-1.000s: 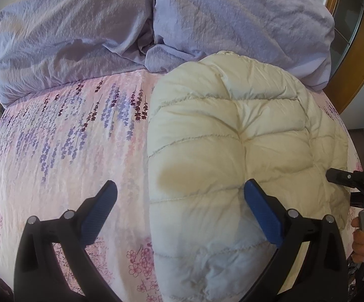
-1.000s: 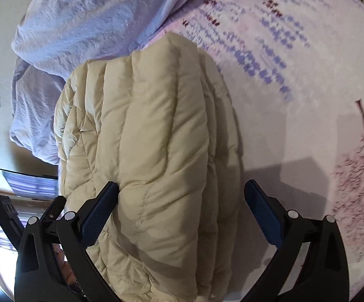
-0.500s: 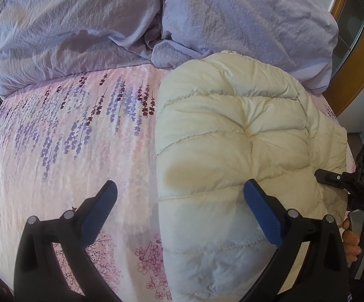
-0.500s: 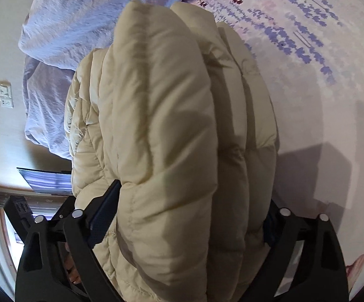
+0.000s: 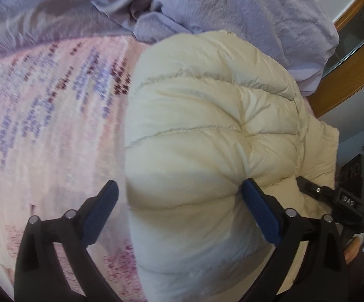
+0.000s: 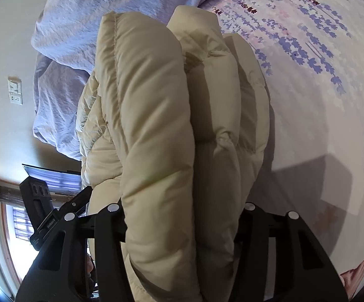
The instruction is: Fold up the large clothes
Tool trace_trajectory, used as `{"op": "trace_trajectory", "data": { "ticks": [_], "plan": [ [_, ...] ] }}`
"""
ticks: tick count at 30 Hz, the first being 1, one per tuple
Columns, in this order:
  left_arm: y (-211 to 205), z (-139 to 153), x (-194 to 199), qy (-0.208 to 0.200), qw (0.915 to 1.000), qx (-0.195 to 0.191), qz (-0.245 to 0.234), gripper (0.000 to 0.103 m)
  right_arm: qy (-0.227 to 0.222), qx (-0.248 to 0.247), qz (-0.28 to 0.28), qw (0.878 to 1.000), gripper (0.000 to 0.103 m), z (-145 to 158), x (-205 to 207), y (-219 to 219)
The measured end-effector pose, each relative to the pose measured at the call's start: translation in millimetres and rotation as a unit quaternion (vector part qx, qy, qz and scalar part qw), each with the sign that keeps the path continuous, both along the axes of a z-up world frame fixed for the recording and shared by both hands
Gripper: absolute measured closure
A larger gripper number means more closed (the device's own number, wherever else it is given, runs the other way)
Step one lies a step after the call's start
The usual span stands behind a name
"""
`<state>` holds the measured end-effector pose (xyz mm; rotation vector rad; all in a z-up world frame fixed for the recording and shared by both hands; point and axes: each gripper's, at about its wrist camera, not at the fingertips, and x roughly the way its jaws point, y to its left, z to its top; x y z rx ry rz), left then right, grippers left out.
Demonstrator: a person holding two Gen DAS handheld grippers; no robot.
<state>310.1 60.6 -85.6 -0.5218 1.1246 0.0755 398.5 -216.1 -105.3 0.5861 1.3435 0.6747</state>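
A bed carries a pink sheet (image 5: 56, 130) printed with purple flower sprays. A crumpled lilac duvet (image 5: 244, 7) lies heaped along the bed's far edge. The wall (image 6: 3, 125) is pale, bearing a white socket plate (image 6: 15, 91). Wooden trim (image 5: 345, 80) runs beyond the bed's far right corner. Daylight enters through a window (image 6: 18, 224).

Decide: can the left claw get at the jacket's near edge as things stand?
Probably yes. The left claw is closing around the jacket edge; one pad touches it, and only bedsheet lies beside.

Bedsheet (image 5: 56, 130) left open; jacket (image 5: 207, 130), duvet (image 5: 244, 5) block right.
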Motion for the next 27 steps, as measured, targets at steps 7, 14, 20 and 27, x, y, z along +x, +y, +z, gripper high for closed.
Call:
{"op": "trace_trajectory", "data": {
  "ticks": [7, 14, 20, 27],
  "plan": [
    [3, -5, 0, -0.016, 0.9986, -0.049, -0.004, 0.037, 0.001, 0.005, -0.003, 1.0, 0.053, 0, 0, -4],
    [16, 15, -11, -0.05, 0.9971, -0.058, 0.0, 0.069, -0.021, 0.018, 0.011, 1.0, 0.063, 15, 4, 12],
    [43, 40, -21, -0.082, 0.9948, -0.056, 0.02, 0.073, -0.038, 0.031, 0.037, 0.998, 0.066, 28, 9, 45],
    [81, 58, -33, -0.102, 0.9927, -0.041, 0.051, 0.073, -0.052, 0.042, 0.07, 0.995, 0.067, 41, 16, 94]
  ]
}}
